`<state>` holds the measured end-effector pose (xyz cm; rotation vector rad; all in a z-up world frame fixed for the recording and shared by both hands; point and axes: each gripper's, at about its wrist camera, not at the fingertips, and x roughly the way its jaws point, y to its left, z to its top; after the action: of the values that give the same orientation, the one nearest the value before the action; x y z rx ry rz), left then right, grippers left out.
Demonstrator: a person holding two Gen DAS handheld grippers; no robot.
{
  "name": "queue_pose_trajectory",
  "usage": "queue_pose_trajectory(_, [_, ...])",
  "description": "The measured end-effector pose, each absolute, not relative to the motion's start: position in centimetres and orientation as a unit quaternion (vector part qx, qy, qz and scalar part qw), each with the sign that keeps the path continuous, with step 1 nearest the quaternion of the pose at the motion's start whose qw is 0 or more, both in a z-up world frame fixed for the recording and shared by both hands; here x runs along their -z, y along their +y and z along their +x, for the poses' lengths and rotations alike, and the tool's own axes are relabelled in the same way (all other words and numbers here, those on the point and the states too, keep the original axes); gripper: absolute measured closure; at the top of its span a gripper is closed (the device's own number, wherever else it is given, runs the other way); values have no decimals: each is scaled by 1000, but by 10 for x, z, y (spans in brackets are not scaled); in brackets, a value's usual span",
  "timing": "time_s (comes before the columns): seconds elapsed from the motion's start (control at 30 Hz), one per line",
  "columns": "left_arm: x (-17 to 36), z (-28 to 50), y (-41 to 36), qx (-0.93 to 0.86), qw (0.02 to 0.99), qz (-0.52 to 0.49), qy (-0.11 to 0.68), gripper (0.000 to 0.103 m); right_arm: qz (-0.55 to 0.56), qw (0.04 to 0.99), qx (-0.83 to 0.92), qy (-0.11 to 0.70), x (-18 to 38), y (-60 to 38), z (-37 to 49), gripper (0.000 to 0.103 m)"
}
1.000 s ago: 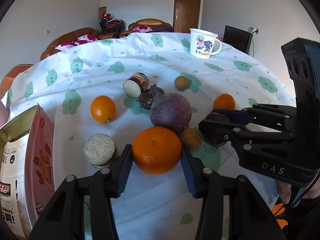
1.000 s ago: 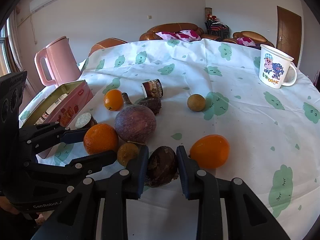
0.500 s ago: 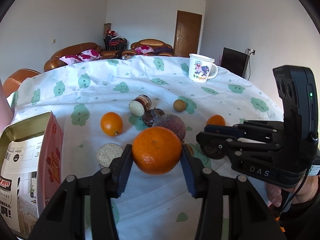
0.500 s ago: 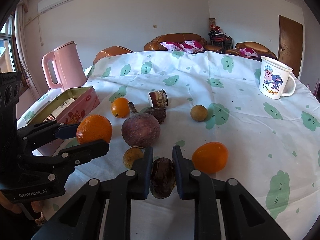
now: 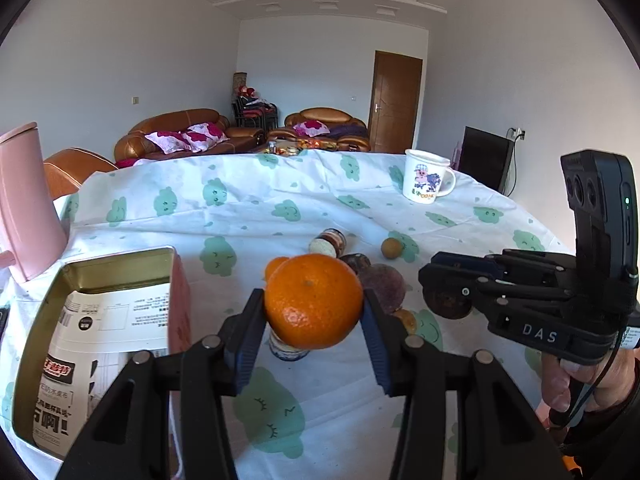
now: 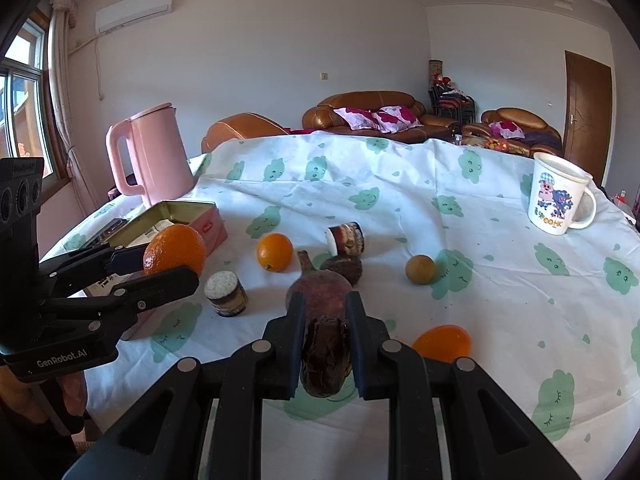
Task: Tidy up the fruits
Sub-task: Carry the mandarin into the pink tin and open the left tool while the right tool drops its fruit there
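- Pink tin (image 6: 188, 216), lid off, sits on the surface (image 6: 400, 208) in front of the pink kettle (image 6: 152, 152); inside it, printed white packaging (image 5: 100, 332) — no fruit visible in it.
- White cartoon mug (image 6: 560, 198) stands upright, far across the surface from the tin; its contents cannot be seen.
- Left claw (image 5: 314, 312) pinches a large orange (image 5: 314, 300), held clear above the surface, just beside the tin's open edge.
- Right claw (image 6: 324, 336) is pressed onto a dark wrinkled fruit (image 6: 325, 360), also lifted off the cloth, well apart from the tin.
- Oranges counted: 3 — one in the left claw, a small orange (image 6: 275, 252) near the tin, an orange (image 6: 442, 342) lying beyond the right claw, away from the tin.
- Small jars: 2 — one upright (image 6: 226, 294) near the tin, one on its side (image 6: 347, 238) farther out.
- One big purple fruit (image 6: 320, 292) behind the right claw; one dark fruit (image 6: 343, 268) touching it.
- One small brown round fruit (image 6: 420, 269), between the tin and the mug.
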<state>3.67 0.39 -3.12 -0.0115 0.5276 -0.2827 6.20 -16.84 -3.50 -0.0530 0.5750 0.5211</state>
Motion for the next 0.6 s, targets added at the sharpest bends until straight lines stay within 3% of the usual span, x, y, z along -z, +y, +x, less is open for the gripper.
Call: queue_pose_trajectory(0.6, [21, 20, 94, 19, 972, -15, 234, 55, -56, 895, -369, 246, -6, -42, 62, 82])
